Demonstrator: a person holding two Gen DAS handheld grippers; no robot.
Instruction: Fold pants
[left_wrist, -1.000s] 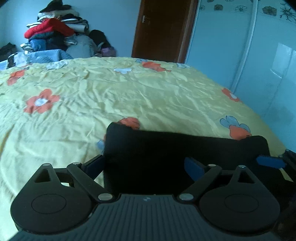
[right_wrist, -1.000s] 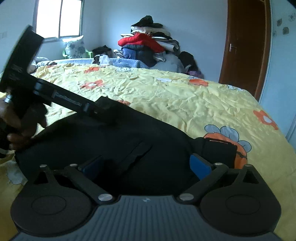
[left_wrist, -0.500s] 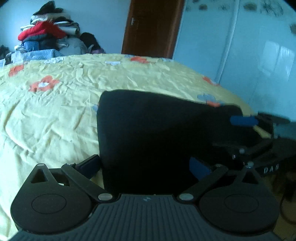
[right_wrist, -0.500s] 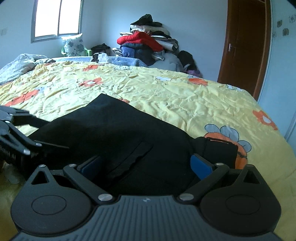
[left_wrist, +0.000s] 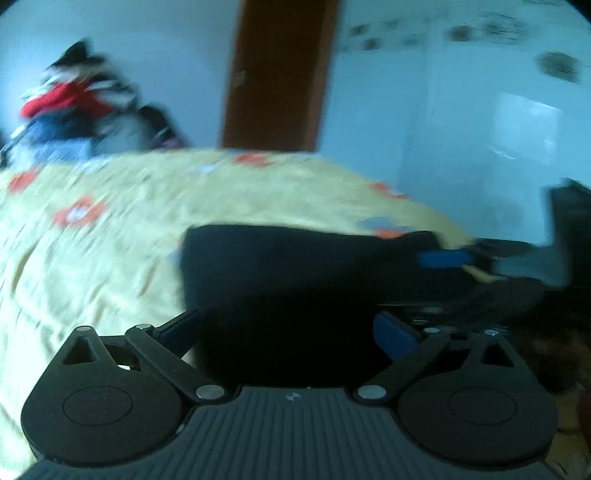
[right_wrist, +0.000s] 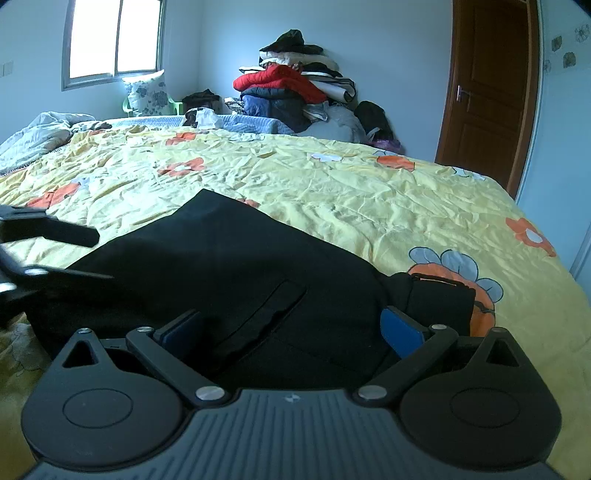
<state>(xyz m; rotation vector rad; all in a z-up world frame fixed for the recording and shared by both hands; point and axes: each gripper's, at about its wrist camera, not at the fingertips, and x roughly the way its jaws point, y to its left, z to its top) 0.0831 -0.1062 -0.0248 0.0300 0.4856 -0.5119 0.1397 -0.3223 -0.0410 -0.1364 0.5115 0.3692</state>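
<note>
The black pants (right_wrist: 229, 258) lie folded into a flat rectangle on the yellow flowered bedspread (right_wrist: 369, 192), near its front edge. A pocket flap (right_wrist: 266, 314) faces up. My right gripper (right_wrist: 290, 328) is open just over the near edge of the pants, one blue-padded finger on each side. My left gripper (left_wrist: 288, 332) is open too, low at the left end of the pants (left_wrist: 295, 273); that view is blurred by motion. From the right wrist view, the left gripper (right_wrist: 85, 254) shows at the left edge. A blue pad (left_wrist: 443, 258) of the right gripper appears beyond the pants.
A tall pile of clothes (right_wrist: 291, 92) stands at the far side of the bed. A brown door (right_wrist: 484, 92) is at the back right, next to a pale wardrobe (left_wrist: 461, 129). A window (right_wrist: 114, 40), a pillow (right_wrist: 146, 92) and a crumpled quilt (right_wrist: 40, 129) are at the far left.
My left gripper came down from above the pants to their left end and is still moving, blurring its view. The right gripper has hardly moved. The pants lie as before.
</note>
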